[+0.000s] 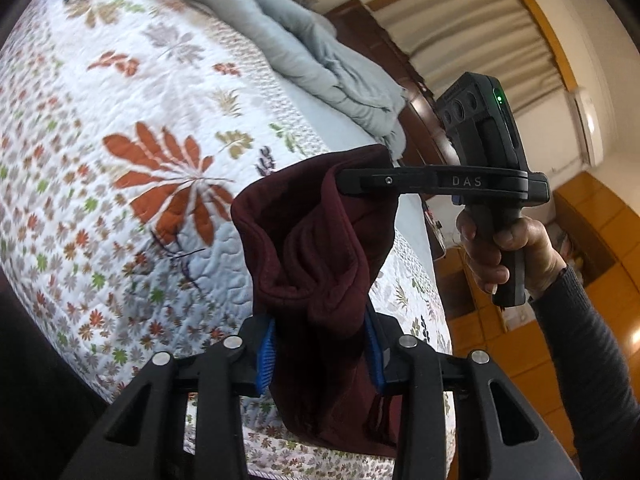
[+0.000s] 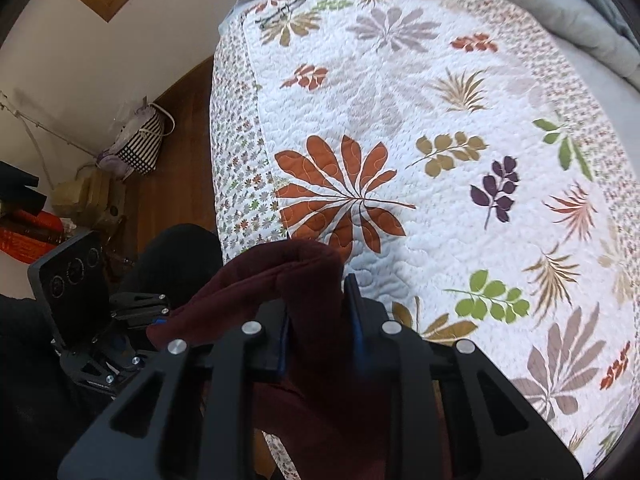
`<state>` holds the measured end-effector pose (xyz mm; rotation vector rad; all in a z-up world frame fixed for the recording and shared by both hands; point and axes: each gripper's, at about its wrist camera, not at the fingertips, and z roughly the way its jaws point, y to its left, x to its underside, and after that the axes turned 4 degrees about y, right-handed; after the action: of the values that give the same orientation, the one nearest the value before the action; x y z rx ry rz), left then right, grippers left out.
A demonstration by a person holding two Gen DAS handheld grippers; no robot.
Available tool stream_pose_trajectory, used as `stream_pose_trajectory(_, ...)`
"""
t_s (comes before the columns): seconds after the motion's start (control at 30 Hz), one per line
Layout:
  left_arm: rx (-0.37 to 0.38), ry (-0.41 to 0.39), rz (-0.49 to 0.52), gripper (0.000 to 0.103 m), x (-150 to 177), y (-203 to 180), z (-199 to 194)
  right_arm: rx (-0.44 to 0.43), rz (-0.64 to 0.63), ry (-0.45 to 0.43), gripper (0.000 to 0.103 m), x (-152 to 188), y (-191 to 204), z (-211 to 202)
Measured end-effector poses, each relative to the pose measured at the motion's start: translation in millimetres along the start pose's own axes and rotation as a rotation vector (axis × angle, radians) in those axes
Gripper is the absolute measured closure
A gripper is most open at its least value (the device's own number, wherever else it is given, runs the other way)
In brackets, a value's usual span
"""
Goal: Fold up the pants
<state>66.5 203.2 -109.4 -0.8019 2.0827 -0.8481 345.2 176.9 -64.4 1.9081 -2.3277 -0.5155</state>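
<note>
The maroon pants (image 1: 320, 248) hang bunched in the air above the bed's near edge. My left gripper (image 1: 320, 356) is shut on one part of the pants between its blue pads (image 1: 266, 354). My right gripper (image 1: 352, 180) shows in the left wrist view, its black fingers clamped on the cloth's top edge. In the right wrist view the right gripper (image 2: 318, 320) is shut on a thick fold of the pants (image 2: 272, 272), and the left gripper (image 2: 132, 312) shows at the lower left, holding the same cloth.
A floral quilt (image 2: 400, 120) covers the bed. A grey blanket (image 1: 312, 44) lies bunched at the headboard end. A checked bag (image 2: 140, 148) and clutter sit on the wooden floor to the left of the bed. Wooden cabinets (image 1: 592, 240) stand to the right.
</note>
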Motion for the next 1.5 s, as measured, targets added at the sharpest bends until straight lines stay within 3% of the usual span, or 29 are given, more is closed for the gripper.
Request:
stream_pose_trajectory(0.83,0.046,0.007,0.241,0.068,18,-90,-11,0.177,0.028,-0.178,0.084,83,24,-101)
stream_pose_trajectory(1.5,0.082,0.018,0.411,0.07,43,-159,-5,0.232,0.064,-0.246,0.091,161,18,-142)
